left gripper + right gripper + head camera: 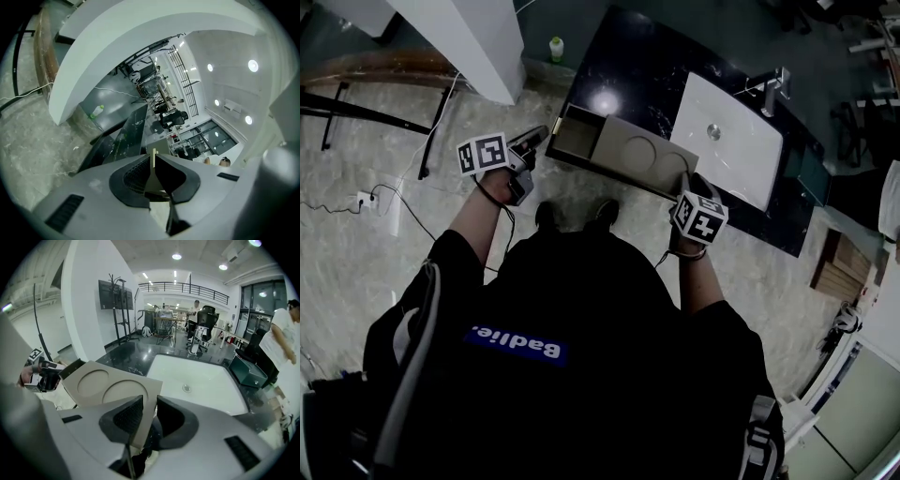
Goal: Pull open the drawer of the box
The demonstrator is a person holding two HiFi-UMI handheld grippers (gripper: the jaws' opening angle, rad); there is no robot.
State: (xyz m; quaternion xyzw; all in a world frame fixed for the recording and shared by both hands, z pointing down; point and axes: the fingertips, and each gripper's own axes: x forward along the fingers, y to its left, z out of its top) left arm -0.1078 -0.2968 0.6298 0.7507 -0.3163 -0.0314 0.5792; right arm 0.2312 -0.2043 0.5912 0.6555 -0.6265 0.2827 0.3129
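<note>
A flat beige box (642, 155) with two round recesses in its lid lies at the near edge of a dark counter (628, 66). Its drawer (574, 133) stands pulled out to the left, the brown inside showing. My left gripper (542, 134) is at the drawer's front end. In the left gripper view it (152, 164) is shut on a thin beige edge of the drawer (153, 157). My right gripper (686, 183) holds the box's right end. In the right gripper view it (145, 413) is shut on the box's lid corner (117, 392).
A white sink basin (727, 141) with a faucet (773, 89) lies right of the box. A green-capped bottle (556, 47) stands on the floor by a white pillar (478, 37). A power strip (366, 200) and cables lie at left. A person in white (286, 333) stands beyond the sink.
</note>
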